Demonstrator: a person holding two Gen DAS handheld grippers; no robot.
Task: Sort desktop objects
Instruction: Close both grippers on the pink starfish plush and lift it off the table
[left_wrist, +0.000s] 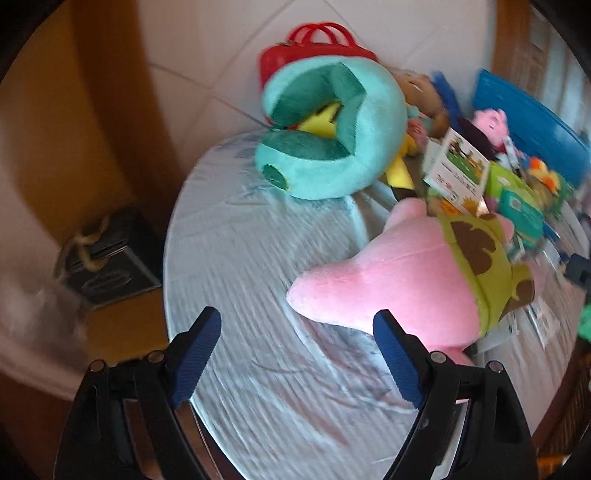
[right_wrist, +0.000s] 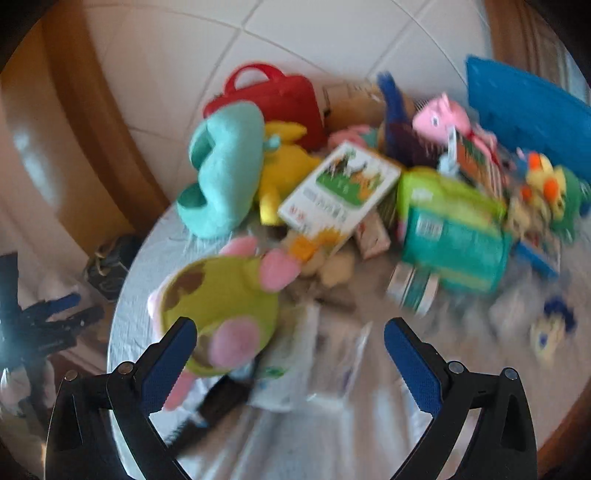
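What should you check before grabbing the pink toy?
1. Left gripper open and empty: ok.
2. Right gripper open and empty: ok.
3. Pink toy on the table, nothing on top of it: ok.
4. Bare table beside the toy for the fingers: ok on the left gripper's side.
5. Toy between a gripper's fingers: not ok, it lies off to one side in both views.
6. Sharp view: not ok, both pictures are blurred.

A: What lies under the right gripper (right_wrist: 290, 354)?
B: Its jaws stand wide, holding nothing; a pink plush in green shorts (right_wrist: 225, 306) lies beside the left finger; toys crowd the table (right_wrist: 295, 443) beyond.
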